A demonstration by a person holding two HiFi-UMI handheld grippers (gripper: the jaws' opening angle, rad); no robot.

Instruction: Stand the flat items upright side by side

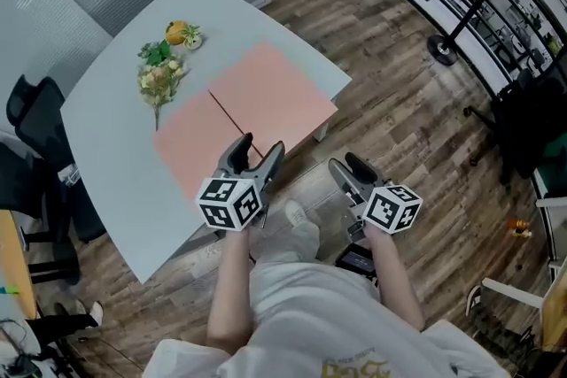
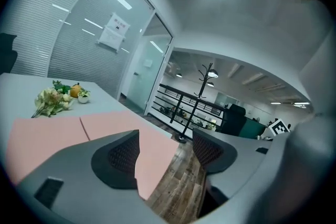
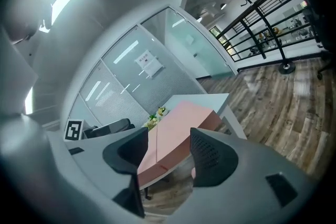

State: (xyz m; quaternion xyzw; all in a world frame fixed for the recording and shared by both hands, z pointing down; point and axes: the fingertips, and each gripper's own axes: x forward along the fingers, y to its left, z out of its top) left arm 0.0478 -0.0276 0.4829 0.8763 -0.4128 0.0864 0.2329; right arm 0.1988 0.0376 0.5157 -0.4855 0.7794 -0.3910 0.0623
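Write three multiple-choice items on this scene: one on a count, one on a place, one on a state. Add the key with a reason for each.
1. How many pink sheets lie on the table? A one; B two; C four.
2. Where are the flowers? A on the floor; B in the middle of the sheets; C on bare table beside the sheets.
3. How do the left gripper's jaws stand? A apart, gripping nothing; B shut on a sheet; C shut on the flowers.

Key: 1 B, a seam divides two sheets. 2 C, they lie on grey tabletop off the sheets' far corner. 3 A, the left gripper view shows a clear gap between the jaws.
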